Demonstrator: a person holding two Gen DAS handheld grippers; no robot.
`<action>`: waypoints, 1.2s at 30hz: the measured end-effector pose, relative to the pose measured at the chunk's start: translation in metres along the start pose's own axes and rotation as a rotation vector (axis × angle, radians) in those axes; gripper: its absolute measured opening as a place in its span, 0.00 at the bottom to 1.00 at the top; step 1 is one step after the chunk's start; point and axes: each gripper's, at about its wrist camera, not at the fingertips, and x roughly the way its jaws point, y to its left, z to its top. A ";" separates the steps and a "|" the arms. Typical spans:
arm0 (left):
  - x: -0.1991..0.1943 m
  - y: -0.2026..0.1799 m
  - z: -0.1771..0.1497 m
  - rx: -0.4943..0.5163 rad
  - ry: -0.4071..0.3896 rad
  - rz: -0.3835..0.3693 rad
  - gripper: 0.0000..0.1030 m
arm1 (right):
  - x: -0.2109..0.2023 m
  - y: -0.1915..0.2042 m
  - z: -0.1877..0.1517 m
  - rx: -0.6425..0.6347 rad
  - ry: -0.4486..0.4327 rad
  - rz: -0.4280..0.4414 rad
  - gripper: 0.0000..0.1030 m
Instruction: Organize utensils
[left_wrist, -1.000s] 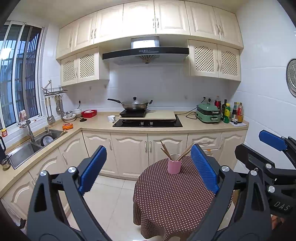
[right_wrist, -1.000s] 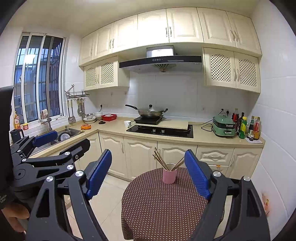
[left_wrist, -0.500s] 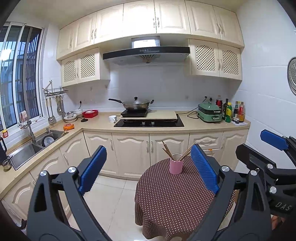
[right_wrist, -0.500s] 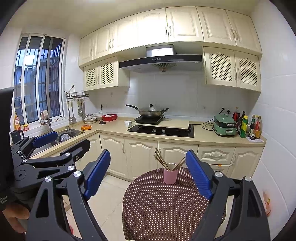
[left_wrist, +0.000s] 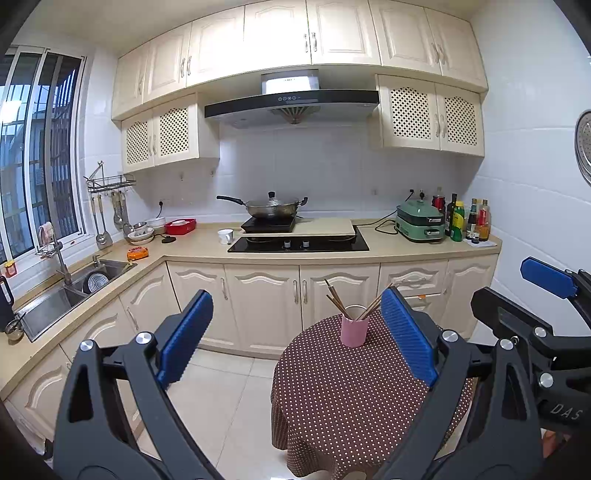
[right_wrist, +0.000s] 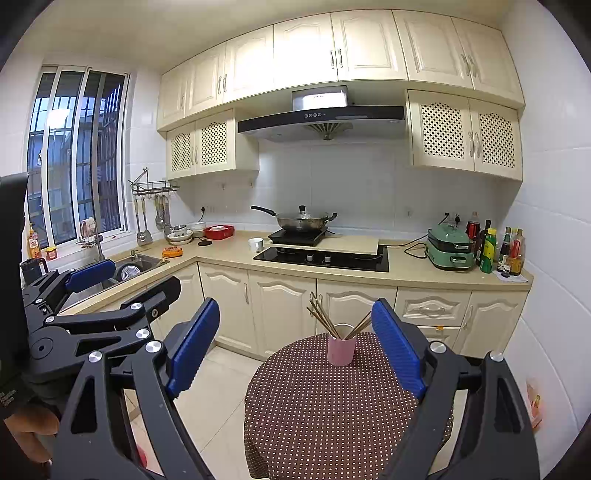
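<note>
A pink cup (left_wrist: 354, 331) holding several wooden chopsticks (left_wrist: 335, 298) stands at the far side of a round table with a brown dotted cloth (left_wrist: 351, 398). It also shows in the right wrist view: the cup (right_wrist: 341, 349), the chopsticks (right_wrist: 322, 314) and the table (right_wrist: 325, 413). My left gripper (left_wrist: 295, 339) is open and empty, held above the table's near side, well short of the cup. My right gripper (right_wrist: 291, 347) is open and empty, beside the left one.
A kitchen counter (left_wrist: 199, 243) runs along the back and left walls, with a sink (left_wrist: 62, 295), a wok on a hob (left_wrist: 273, 208), a green cooker (left_wrist: 419, 221) and bottles (left_wrist: 467, 221). Ladles hang on a wall rack (left_wrist: 110, 214). Tiled floor (left_wrist: 229, 398) lies left of the table.
Both views have shifted slightly, so the table and cup sit a little further right in frame. Both grippers stay open and empty.
</note>
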 end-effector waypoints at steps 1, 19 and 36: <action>0.000 0.000 0.000 -0.001 0.000 -0.001 0.88 | 0.000 0.000 0.000 0.000 0.000 0.000 0.79; 0.005 0.005 0.000 0.002 -0.003 0.000 0.88 | 0.003 0.005 0.000 -0.004 -0.008 0.000 0.79; 0.005 0.007 0.003 0.003 -0.005 -0.005 0.88 | 0.002 0.007 -0.002 -0.007 -0.011 -0.004 0.80</action>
